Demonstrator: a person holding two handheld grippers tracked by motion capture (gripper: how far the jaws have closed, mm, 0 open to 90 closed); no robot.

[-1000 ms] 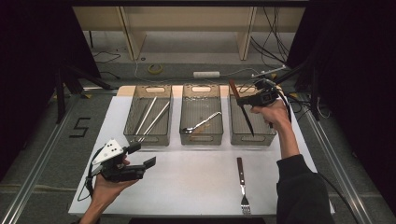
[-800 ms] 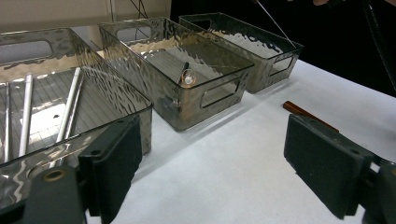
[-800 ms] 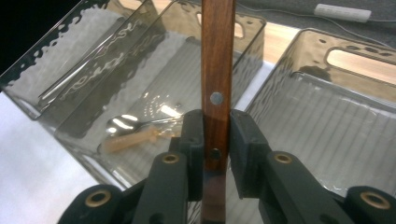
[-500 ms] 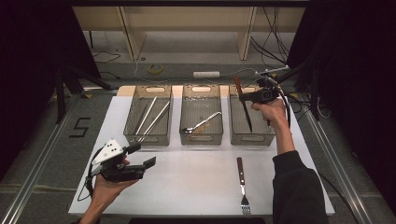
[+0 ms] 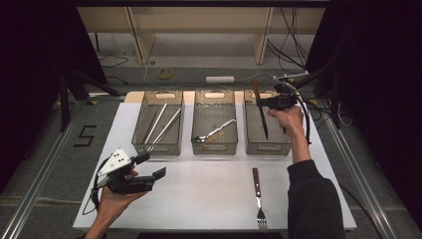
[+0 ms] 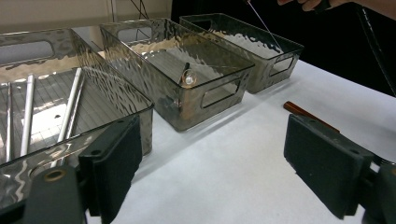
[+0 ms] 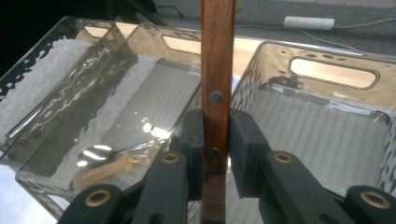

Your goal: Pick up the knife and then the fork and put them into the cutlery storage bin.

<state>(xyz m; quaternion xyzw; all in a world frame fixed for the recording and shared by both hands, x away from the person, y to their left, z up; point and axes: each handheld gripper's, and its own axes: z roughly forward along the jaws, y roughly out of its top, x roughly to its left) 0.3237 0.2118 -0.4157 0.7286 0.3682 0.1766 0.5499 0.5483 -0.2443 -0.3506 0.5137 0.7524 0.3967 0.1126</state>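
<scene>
My right gripper is shut on a wooden-handled knife, gripping it by the handle. The handle end points up and the dark blade hangs down over the right clear bin. That bin looks bare inside in the right gripper view. The middle bin holds a spoon, and the left bin holds metal rods. A fork with a wooden handle lies on the white mat near the front. My left gripper is open over the mat at front left, with nothing between its pads.
The white mat lies on a table whose front edge is near the person. A power strip and cables lie on the floor behind the bins. A cable trails from the right gripper along the forearm.
The right hand has shifted slightly with the knife, which now stands a little more upright over the right bin. The left hand has stayed still.
</scene>
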